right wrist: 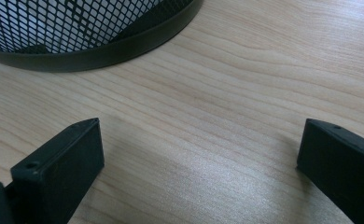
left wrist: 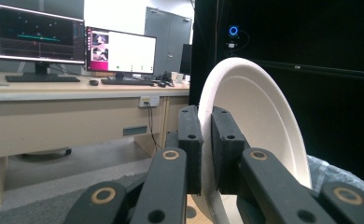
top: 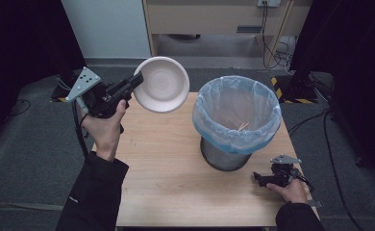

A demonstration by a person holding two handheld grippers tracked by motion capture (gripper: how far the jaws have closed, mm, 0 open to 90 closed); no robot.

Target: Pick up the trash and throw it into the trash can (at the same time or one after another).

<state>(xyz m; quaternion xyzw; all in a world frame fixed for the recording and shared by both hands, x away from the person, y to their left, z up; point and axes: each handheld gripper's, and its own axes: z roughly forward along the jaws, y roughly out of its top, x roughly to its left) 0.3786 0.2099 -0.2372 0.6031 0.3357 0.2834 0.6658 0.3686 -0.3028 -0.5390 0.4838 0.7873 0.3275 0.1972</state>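
High view shows the left gripper (top: 128,90) clamped on the rim of one white paper bowl (top: 162,84), held in the air above the far left corner of the wooden table (top: 176,192), its hollow tipped toward the camera. One mesh waste bin (top: 237,120) lined with a blue bag stands to the right of the bowl and lower, so the likely next move carries the bowl rightward until it hangs over the bin's mouth; the left hand is plainly the nearer one. Left gripper view shows both pads pinching the bowl's edge (left wrist: 245,121), the bowl standing on edge. Right gripper (top: 267,179) rests on the table just beside the bin's base, its jaws apart and empty.
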